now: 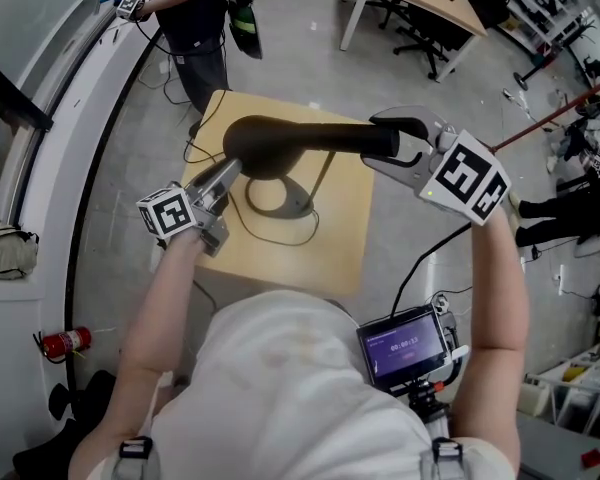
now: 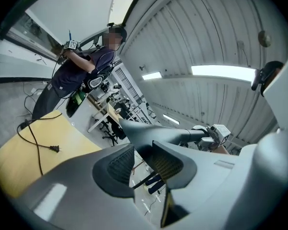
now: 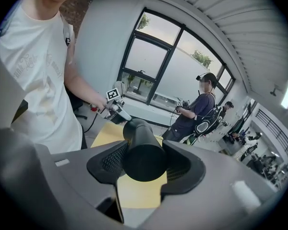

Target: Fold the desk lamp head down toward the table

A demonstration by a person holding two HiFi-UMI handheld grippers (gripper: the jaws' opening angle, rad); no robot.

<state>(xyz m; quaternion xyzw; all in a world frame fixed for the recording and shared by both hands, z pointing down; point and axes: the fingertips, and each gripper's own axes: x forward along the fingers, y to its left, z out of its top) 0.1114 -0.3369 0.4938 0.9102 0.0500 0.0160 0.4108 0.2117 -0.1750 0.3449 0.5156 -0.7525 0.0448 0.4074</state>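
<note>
**Over the yellow table, two grippers on one lamp head**

Above the table (image 1: 342,240) the black lamp head (image 1: 300,140) lies roughly level, running from 9 o'clock to 3 o'clock across the head view. It is raised clear of the wood on a thin stem (image 1: 326,176). The ring-shaped base (image 1: 280,198) sits below it toward 6 o'clock.

The right gripper (image 1: 405,143) has the narrow, round end at 3 o'clock. Its own view shows the jaws standing fairly wide, with a pad pressed to each side of that dark barrel.

The left gripper (image 1: 225,175) comes in from 7 o'clock to the wide end. Its jaws are partway closed, and the flared rim runs into the gap between the pads. It looks pinched there, though the contact is hard to make out in the shadow.

A black cord (image 1: 280,238) loops over the table at 6 o'clock from the base, and its plug (image 2: 53,149) lies loose on the wood.

As for writing, the cubes on both grippers carry only black-and-white square patterns. A small screen (image 1: 408,346) at the person's chest shows pale figures too small to read. The faint print on the white shirt (image 3: 36,66) cannot be read either.
</note>
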